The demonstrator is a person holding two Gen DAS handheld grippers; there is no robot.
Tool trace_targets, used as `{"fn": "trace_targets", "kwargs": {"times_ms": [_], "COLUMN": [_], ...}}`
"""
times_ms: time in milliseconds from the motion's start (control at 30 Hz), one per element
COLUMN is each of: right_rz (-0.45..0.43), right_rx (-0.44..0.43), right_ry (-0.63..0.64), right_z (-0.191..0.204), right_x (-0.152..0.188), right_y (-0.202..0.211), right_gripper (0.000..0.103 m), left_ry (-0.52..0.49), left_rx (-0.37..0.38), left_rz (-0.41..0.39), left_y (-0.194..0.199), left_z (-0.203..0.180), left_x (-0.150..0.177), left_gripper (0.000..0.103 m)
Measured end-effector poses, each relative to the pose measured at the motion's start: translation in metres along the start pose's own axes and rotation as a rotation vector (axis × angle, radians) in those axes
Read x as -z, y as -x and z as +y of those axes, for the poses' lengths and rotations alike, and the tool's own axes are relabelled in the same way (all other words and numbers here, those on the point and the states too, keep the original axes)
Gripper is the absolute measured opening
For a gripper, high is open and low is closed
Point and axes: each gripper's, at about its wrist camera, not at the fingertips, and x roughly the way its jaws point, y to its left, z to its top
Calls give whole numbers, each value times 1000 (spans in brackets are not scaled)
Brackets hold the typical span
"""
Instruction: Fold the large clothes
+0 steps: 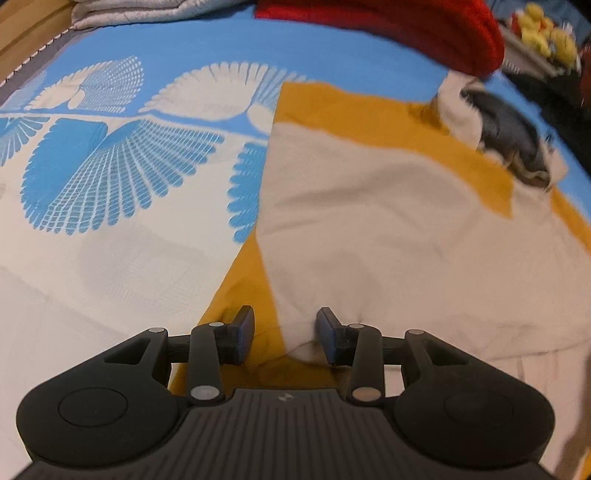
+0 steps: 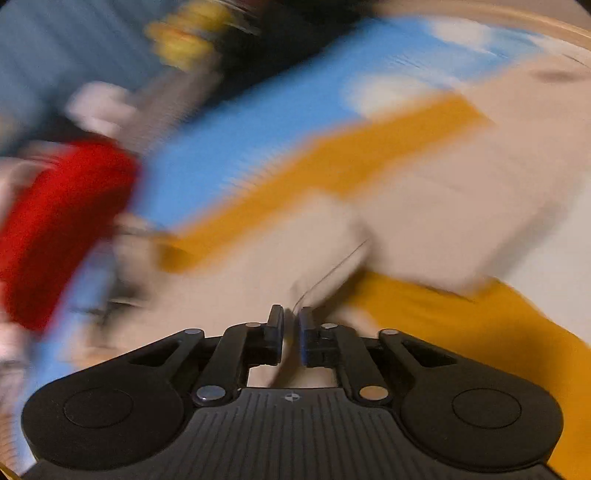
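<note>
- Underneath everything lies a bed, covered by a blue and white bedspread point(image 1: 122, 177) printed with large fan-shaped, feather-like patterns; it fills the left half of the left wrist view.
- Spread on the bedspread is the large garment point(image 1: 388, 229), beige with mustard-yellow panels. It takes up the right half of the left wrist view and lies mostly flat, with one beige layer folded over the yellow.
- At the top of that view a red garment point(image 1: 424, 29) rests on the bed beyond the beige and yellow one.
- A grey, speckled fabric point(image 1: 147, 11) lies bunched at the top left edge of the bed.
- Near the right edge of the garment sits a dark, blurred shape point(image 1: 513, 136); what it is cannot be told.
- Yellow objects point(image 1: 546, 33) cluster in the top right corner, too blurred to identify.
- The left tool point(image 1: 284, 334) points down at the garment's near edge, its fingers apart, with a bump of beige and yellow cloth between them; the pads do not press on it.
- The right tool point(image 2: 291, 332) appears in a heavily motion-blurred view above beige cloth point(image 2: 424, 221). Its fingers stand almost together with a narrow gap; whether any cloth is pinched cannot be told.
- No brand names, labels or readable writing show in either view.
</note>
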Motion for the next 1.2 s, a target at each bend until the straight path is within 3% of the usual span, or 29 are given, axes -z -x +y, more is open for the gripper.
{"fn": "trace_targets", "kwargs": {"times_ms": [33,100,167,233,267,333,400,467,567,667,767,1000,1200], "right_rz": [-4,-42,-103,-109,-70,32,144,197,176,142,143,-32,-163], "right_rx": [60,48,-61,-190,-235,-276,-238,-151,-159,-150,-121,-120,-169], "right_ry": [-29,-47,-13,23,17,-30,-66,-33,-20,28,15,153,239], "right_z": [-8,-13,-4,2,3,-1,-7,-10,-2,-4,-4,9,-8], "right_x": [1,-2,-6,-8,-8,-7,-1,3,1,-2,-5,-28,-52], "right_y": [-1,5,14,15,9,-9,-29,-39,-28,-15,-13,27,63], "right_gripper": [13,13,13,21,30,33,33,29,33,33,33,33,35], "left_ry": [5,42,34,0,-13,3,11,11,1,-20,-68,-111,-175], "left_rx": [-1,19,52,39,10,-17,-18,-17,20,52,25,33,108], "left_rz": [-2,-36,-76,-59,-20,15,9,-34,-79,-29,13,-110,-161], "left_y": [0,8,16,10,0,-12,-7,4,17,8,-3,40,73], "left_z": [1,3,0,-4,-5,0,0,-3,-12,-18,-24,-49,-80], "left_x": [0,-2,-3,0,3,9,6,3,0,4,10,9,22], "left_gripper": [42,42,42,42,42,43,43,43,43,48,48,53,56]}}
